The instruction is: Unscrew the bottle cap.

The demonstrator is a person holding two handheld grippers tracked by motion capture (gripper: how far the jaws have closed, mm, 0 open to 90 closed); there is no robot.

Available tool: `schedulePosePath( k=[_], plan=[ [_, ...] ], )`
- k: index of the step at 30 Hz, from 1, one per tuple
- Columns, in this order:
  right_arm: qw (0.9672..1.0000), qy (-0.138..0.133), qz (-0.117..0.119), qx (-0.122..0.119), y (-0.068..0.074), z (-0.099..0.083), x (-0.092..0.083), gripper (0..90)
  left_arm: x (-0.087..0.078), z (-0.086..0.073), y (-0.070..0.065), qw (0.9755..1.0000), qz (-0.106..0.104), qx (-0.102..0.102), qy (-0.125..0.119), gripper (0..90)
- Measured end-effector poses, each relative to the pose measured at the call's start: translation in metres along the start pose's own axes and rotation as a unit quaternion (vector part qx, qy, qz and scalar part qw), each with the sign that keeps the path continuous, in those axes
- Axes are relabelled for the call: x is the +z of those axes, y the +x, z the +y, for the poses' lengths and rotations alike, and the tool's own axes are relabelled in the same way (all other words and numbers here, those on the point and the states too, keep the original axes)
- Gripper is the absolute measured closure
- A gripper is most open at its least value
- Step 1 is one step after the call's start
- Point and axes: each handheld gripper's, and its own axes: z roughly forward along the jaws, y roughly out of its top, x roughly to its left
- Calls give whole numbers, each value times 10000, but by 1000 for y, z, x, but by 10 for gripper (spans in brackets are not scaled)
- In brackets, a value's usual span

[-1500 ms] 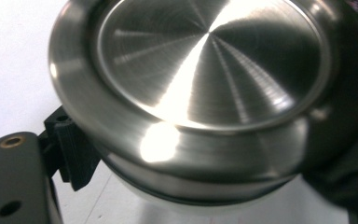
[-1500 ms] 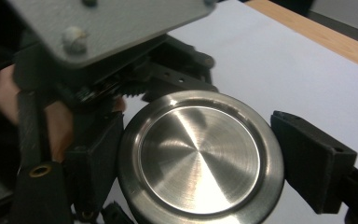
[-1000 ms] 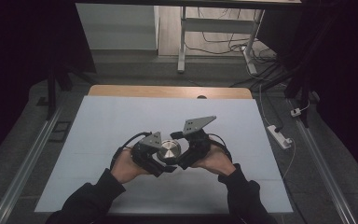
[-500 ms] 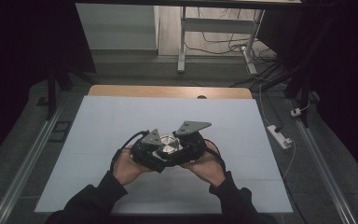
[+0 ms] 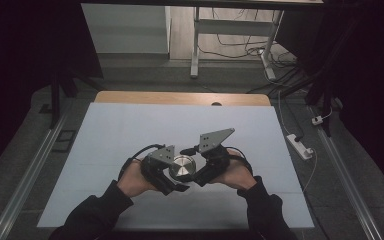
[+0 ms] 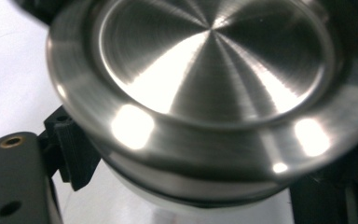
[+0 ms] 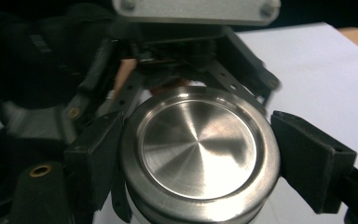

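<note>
A round container with a brushed steel lid (image 5: 181, 167) is held just above the white table (image 5: 130, 125), between both grippers. In the right gripper view the lid (image 7: 198, 142) sits between my right gripper's (image 7: 200, 156) two black pads, which press its rim on either side. My left gripper (image 5: 171, 175) comes from the opposite side. In the left gripper view the lid (image 6: 214, 70) looms very close, and my left gripper (image 6: 191, 191) is closed lower down, on the pale body under the lid. The right gripper (image 5: 196, 170) carries a grey three-cornered plate.
A wooden strip (image 5: 180, 97) runs along the table's far edge. A white power strip (image 5: 300, 145) lies on the floor to the right. Metal rails (image 5: 35, 170) flank the table, and a desk frame with cables (image 5: 230, 40) stands beyond it.
Both hands drifted slightly away from the person, then back, with the container staying between the grippers. The right gripper's plate has tilted a little.
</note>
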Motion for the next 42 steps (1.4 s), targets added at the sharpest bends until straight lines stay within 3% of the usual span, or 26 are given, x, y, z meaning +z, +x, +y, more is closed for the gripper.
schedulePosePath(
  k=[3, 4, 5, 6, 7, 8, 9, 10, 11, 12, 13, 14, 18, 21, 24, 26, 27, 28, 29, 30, 34, 35, 37, 39, 41, 42],
  plan=[
    [9998, -66, 150, 72, -2, -3, -1, 190, 1, 0, 0, 10000, 8, -36, -19, 149],
    [9998, -94, -10, 199, -3, -2, -1, 115, 1, 0, 1, 9998, 168, -114, 1, 149],
    [9994, -107, -135, 284, -3, 0, -2, 83, 1, 0, 1, 9998, 168, -114, 1, 149],
    [9985, -150, -262, 446, -3, 2, -4, 55, -2, -1, 4, 9988, 403, -276, 16, 149],
    [9978, -165, -370, 527, -3, 4, -5, 38, -2, -1, 4, 9988, 403, -276, 16, 149],
    [9962, -153, -595, 615, -1, 7, -6, 22, -4, -3, 7, 9965, 687, -469, 9, 149],
    [9953, -138, -708, 648, 0, 8, -6, 22, -4, -3, 7, 9965, 687, -469, 9, 149],
    [9920, -48, -1010, 752, 1, 10, -5, 22, -6, -5, 9, 9938, 911, -643, -20, 149],
    [9920, -48, -1010, 752, 1, 10, -5, 22, -6, -5, 9, 9938, 911, -643, -20, 149],
    [9865, 127, -1443, 765, 5, 12, 0, 29, -6, -5, 9, 9911, 1090, -768, -42, 149],
    [9865, 127, -1443, 765, 5, 12, 0, 29, -6, -5, 9, 9911, 1090, -768, -42, 149],
    [9811, 194, -1754, 791, 8, 13, 8, 35, -6, -5, 9, 9900, 1171, -788, -32, 149],
    [9764, 122, -1970, 877, 12, 13, 21, 120, -4, -4, 7, 9885, 1281, -799, -2, 149],
    [9769, 90, -1989, 769, 13, 12, 22, 180, -5, -3, 7, 9891, 1256, -771, -4, 150],
    [9819, 101, -1758, 702, 12, 11, 19, 181, -7, -3, 8, 9937, 921, -635, 5, 149],
    [9879, 36, -1440, 572, 10, 10, 15, 186, -8, -4, 8, 9966, 652, -510, -37, 149],
    [9908, -38, -1256, 496, 9, 9, 13, 196, -8, -4, 8, 9966, 652, -510, -37, 149],
    [9941, -62, -970, 474, 6, 8, 9, 196, -9, -3, 6, 9987, 387, -340, -68, 149],
    [9941, -62, -970, 474, 6, 8, 9, 196, -9, -3, 6, 9987, 387, -340, -68, 149],
    [9980, -164, -520, 333, 3, 4, 4, 196, -8, -2, 4, 9996, 190, -203, -67, 149],
    [9996, -180, -176, 140, 2, 1, 1, 192, -5, 0, 1, 9999, 70, -127, -60, 149],
    [9996, -152, -153, 200, 2, 1, 1, 176, -5, 0, 1, 9999, 70, -127, -60, 149],
    [9984, -126, -417, 349, 1, 3, 0, 89, -4, 0, 1, 9996, 203, -180, -44, 149],
    [9965, -194, -650, 482, 2, 7, -5, 48, -6, -1, 4, 9970, 629, -441, -18, 149],
    [9950, -231, -785, 564, 4, 10, -7, 34, -7, -1, 5, 9960, 754, -472, 27, 149],
    [9939, -233, -892, 608, 5, 12, -8, 32, -8, -1, 5, 9937, 938, -606, 17, 149]
  ],
)
